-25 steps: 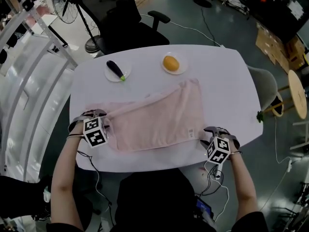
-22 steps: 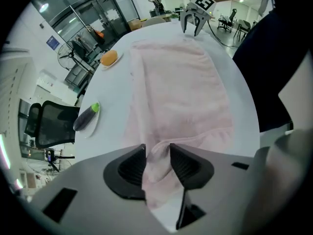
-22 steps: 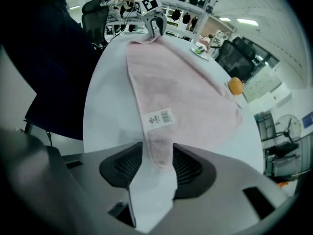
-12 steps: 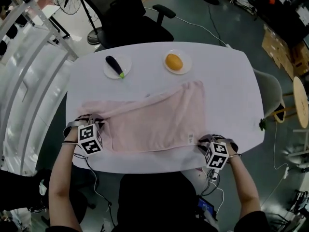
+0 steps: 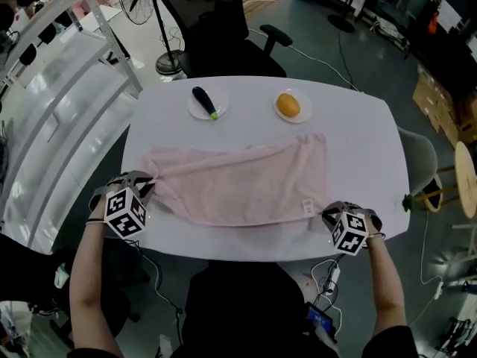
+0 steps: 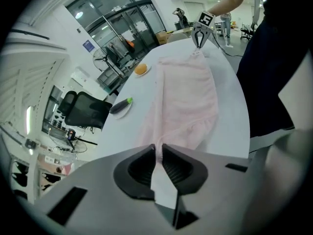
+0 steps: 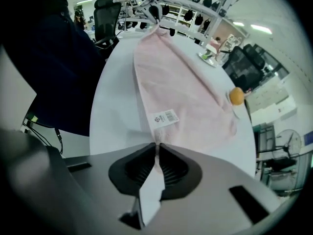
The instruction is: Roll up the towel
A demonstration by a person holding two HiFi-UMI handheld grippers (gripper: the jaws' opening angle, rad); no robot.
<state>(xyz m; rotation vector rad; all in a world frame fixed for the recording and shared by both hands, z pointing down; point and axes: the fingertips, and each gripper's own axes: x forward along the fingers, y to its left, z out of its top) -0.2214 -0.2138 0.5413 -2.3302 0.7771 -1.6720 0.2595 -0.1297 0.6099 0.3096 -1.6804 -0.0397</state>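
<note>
Both tools have just closed on the towel [image 5: 238, 181]. The left tool [image 5: 147, 180] is clenched on the towel's left corner, a thin pinch of pink cloth showing between its pads in the left gripper view. The right tool [image 5: 325, 212] is clamped the same way on the near right corner, just beside the white label [image 7: 164, 117]. A second ago both stood open at those corners and the cloth lay slack and bunched. Since then the left tool has lifted and drawn its corner outward to the left, so the near edge now runs tighter between the two grips. The towel lies spread across the near half of the desk [image 5: 358, 133]. Its far right corner reaches toward the plate with the orange [image 5: 288, 105], and the plate with the eggplant [image 5: 203, 101] stands well apart. By my judgement this is still the straightening stage. No turn of the roll has been made, and the far edge remains uneven.
</note>
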